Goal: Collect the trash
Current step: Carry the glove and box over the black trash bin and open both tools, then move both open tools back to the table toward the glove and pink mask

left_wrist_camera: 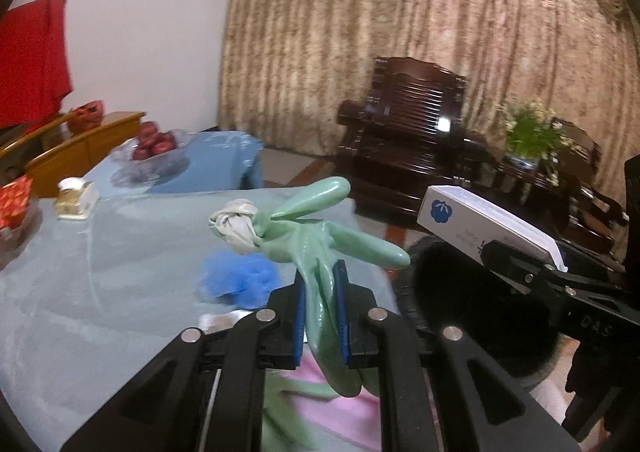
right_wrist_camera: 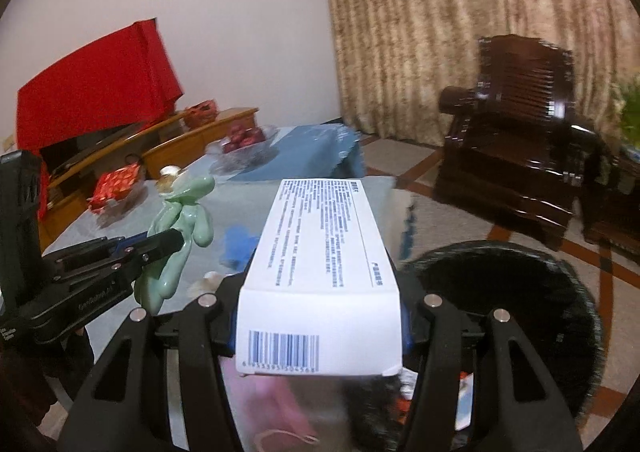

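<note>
surface: table [left_wrist_camera: 80,284] under pale blue cloth, blue mesh puff [left_wrist_camera: 240,280] at 9 o'clock of left gripper [left_wrist_camera: 322,292] | left: pinching green rubber glove [left_wrist_camera: 316,248] | right gripper [right_wrist_camera: 320,316]: clamped on white box [right_wrist_camera: 320,272] | black bin [right_wrist_camera: 500,292] at 3 o'clock | room: beige curtain [left_wrist_camera: 400,31], dark wooden armchair [left_wrist_camera: 412,131], 12 o'clock

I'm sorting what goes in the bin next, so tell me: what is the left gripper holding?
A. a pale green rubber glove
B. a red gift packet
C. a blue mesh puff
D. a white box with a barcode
A: in the left wrist view the left gripper is shut on the green glove, while the blue puff lies on the table and the right gripper holds the white box.
</note>
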A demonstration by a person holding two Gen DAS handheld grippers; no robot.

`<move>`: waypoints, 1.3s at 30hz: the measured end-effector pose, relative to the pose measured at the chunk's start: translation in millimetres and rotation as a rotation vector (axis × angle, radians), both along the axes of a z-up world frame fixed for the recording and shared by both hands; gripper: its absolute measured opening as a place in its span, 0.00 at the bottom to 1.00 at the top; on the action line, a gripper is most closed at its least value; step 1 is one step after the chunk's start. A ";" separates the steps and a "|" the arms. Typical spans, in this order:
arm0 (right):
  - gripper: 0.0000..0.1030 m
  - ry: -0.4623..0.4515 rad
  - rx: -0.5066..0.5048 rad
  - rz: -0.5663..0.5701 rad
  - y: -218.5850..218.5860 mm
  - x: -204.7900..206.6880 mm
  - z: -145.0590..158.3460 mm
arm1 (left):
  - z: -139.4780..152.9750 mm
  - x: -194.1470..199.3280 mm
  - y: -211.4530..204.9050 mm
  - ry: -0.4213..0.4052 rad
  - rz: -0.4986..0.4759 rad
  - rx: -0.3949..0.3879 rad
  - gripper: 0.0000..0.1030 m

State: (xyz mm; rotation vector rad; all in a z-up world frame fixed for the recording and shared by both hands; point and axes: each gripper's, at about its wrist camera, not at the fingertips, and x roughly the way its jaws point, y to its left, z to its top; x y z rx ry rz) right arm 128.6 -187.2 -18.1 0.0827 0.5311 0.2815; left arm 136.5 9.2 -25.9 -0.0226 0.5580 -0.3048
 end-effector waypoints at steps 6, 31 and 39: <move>0.52 -0.010 -0.022 -0.101 -46.8 -14.4 0.2 | 2.5 3.7 -55.6 -0.011 -0.124 0.003 0.13; 0.88 0.119 -0.069 -0.425 -163.2 -6.5 -73.2 | -31.2 35.2 -182.7 0.035 -0.352 -0.003 0.56; 0.93 0.111 -0.013 -0.419 -142.3 -14.5 -70.4 | -27.8 27.2 -129.2 0.025 -0.224 0.021 0.79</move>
